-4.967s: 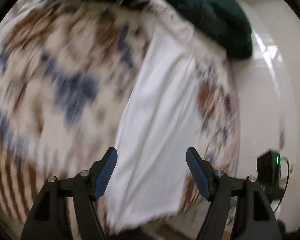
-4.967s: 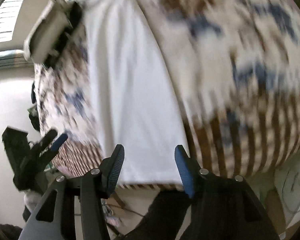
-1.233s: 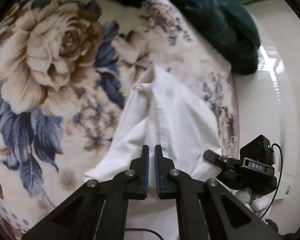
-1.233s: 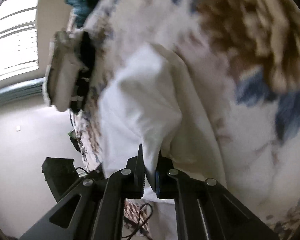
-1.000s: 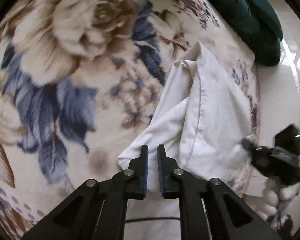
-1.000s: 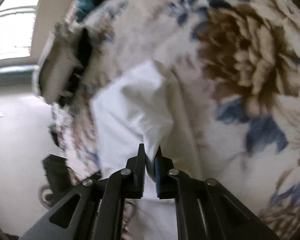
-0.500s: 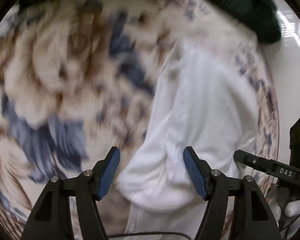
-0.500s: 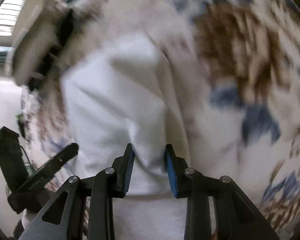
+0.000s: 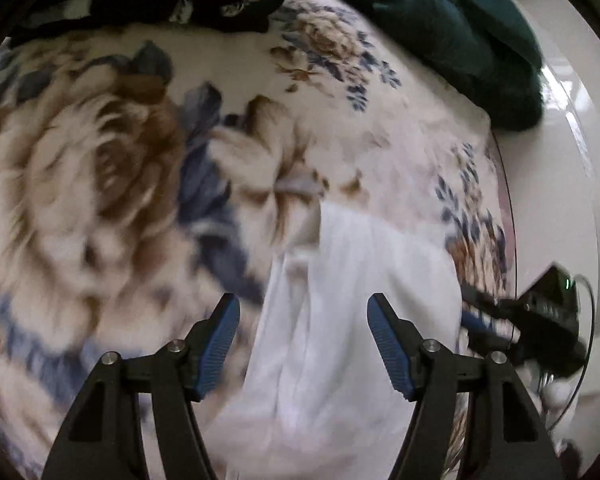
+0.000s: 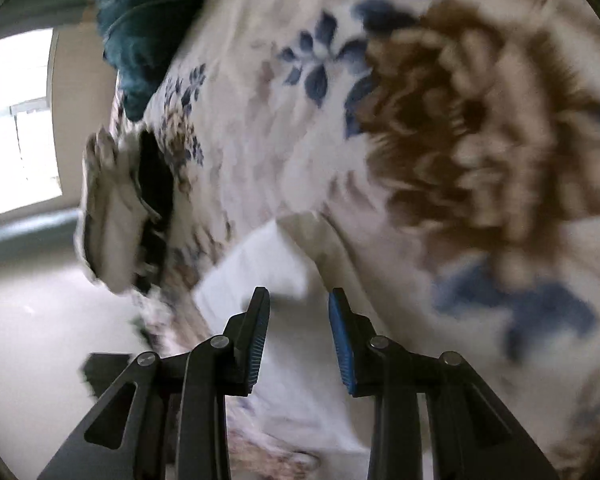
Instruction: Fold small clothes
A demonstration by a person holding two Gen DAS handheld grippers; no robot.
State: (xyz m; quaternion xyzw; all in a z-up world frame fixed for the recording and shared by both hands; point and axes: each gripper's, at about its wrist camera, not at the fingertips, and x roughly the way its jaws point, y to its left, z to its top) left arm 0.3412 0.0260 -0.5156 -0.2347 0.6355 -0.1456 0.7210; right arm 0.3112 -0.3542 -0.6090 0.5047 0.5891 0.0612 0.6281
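A white cloth [image 9: 356,320] lies on a floral blanket [image 9: 100,184], near the blanket's edge beside the pale floor [image 9: 556,184]. The left gripper [image 9: 303,338] hangs over the cloth with its blue-padded jaws spread wide, holding nothing. The right gripper [image 10: 299,334] is also over the cloth [image 10: 260,272], its jaws parted more narrowly and empty; a folded corner of the cloth sits just ahead of its tips. In the left wrist view the right gripper [image 9: 480,320] shows at the cloth's far side, by the blanket's edge. A dark green bundle [image 9: 440,28] rests at the blanket's far corner, well apart from the cloth. A cream and black pile [image 10: 120,208] sits at the blanket's edge, near the cloth. Both views are blurred.
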